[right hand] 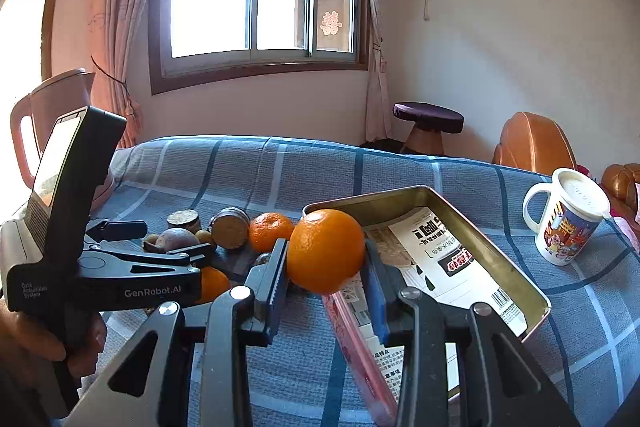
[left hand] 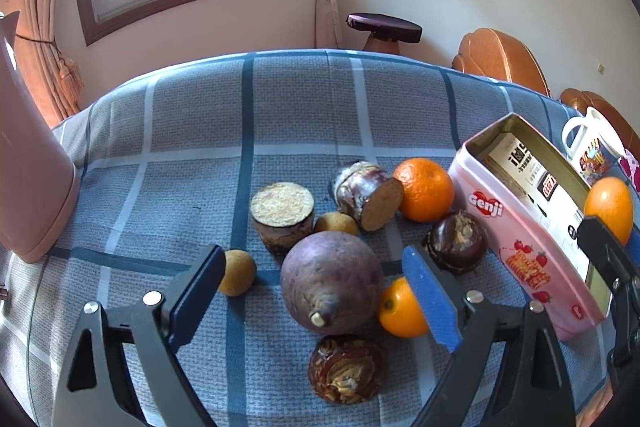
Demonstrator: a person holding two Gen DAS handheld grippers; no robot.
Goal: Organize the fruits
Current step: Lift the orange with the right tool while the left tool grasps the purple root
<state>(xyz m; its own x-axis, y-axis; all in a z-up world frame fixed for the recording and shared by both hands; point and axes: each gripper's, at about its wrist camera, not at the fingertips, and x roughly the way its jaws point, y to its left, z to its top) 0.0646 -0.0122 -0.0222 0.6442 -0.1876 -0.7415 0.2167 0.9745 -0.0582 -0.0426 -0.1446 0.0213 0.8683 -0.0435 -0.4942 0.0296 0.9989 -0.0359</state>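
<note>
My right gripper [right hand: 325,269] is shut on an orange [right hand: 325,251] and holds it above the near left edge of the open pink tin [right hand: 532,297]. In the left wrist view the held orange [left hand: 609,207] hangs over the tin [left hand: 516,227]. My left gripper [left hand: 316,291] is open above the fruit pile, its jaws either side of a large purple round fruit [left hand: 330,281]. A small orange [left hand: 400,309] lies by its right finger. Another orange [left hand: 425,189], two cut sugarcane-like pieces [left hand: 282,215], brown round fruits [left hand: 237,273] and dark water chestnuts [left hand: 347,369] lie around.
A pink kettle [left hand: 28,163] stands at the left. A white lidded mug [right hand: 564,219] stands right of the tin. The blue checked cloth [left hand: 248,115] covers the table. A stool [right hand: 427,125] and orange chairs [right hand: 534,143] stand beyond the far edge.
</note>
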